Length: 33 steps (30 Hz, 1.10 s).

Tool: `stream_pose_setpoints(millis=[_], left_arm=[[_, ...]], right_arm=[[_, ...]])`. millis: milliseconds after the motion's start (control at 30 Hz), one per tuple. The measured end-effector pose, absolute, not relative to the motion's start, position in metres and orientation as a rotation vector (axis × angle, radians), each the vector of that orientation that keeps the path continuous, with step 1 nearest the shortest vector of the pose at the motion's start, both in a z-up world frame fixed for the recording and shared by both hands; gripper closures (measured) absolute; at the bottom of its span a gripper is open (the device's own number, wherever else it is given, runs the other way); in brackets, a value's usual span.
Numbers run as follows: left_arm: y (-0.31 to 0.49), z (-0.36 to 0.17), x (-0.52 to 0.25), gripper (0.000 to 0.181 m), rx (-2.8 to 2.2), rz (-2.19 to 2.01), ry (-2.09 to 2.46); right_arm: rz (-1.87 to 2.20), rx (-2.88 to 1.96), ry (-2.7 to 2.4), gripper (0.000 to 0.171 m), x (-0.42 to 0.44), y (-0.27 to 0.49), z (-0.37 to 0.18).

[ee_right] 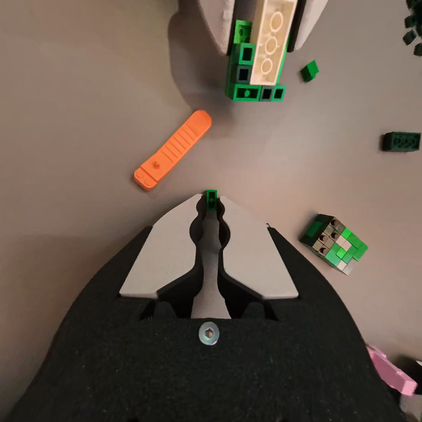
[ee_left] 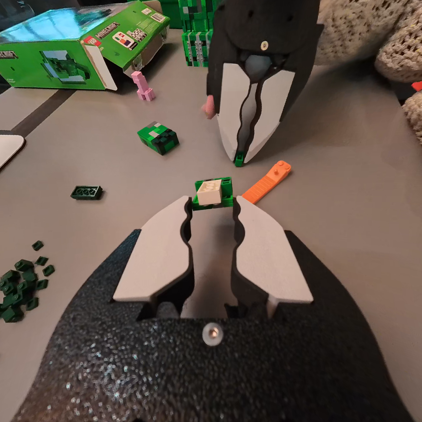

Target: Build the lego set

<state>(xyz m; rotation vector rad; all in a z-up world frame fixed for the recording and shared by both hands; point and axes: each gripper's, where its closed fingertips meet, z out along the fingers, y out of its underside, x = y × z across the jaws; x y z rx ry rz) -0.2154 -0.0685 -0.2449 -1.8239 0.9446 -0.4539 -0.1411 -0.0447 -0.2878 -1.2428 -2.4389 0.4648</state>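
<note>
My left gripper (ee_left: 213, 202) is shut on a green and white brick assembly (ee_left: 213, 194), gripping it by its sides. The assembly also shows in the right wrist view (ee_right: 258, 57), studs away, between the left fingers (ee_right: 217, 29). My right gripper (ee_right: 211, 202) is shut on a small bright green brick (ee_right: 211, 200). In the left wrist view the right gripper (ee_left: 239, 157) points down with that brick (ee_left: 239, 160) at its tip, low over the grey table, a little beyond and right of the assembly.
An orange brick separator (ee_left: 266, 182) lies right of the assembly. A green block sub-build (ee_left: 158, 138), a dark green brick (ee_left: 86, 193) and a pile of small dark green pieces (ee_left: 18, 287) lie left. A pink figure (ee_left: 142, 86), green box (ee_left: 68, 50) and tall green build (ee_left: 196, 34) stand behind. There is about 9 centimeters between the tips of the two grippers. The orange brick separator (ee_left: 266, 182) lies around 4 centimeters away from my right fingertips. It is also in sight in the right wrist view (ee_right: 171, 152).
</note>
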Motion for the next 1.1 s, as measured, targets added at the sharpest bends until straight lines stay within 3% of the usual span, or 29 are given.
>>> stream_pose_setpoints(millis=[867, 1100], left_arm=[[-0.068, -0.244, -0.215, 0.147, -1.818, -0.457, 0.939], [-0.064, -0.236, -0.212, 0.147, -1.826, -0.547, 0.819]], right_arm=[[0.379, -1.136, -2.444, 0.163, -0.143, -0.043, -0.281], [0.810, -1.137, -2.081, 0.163, -0.178, -0.053, -0.210]])
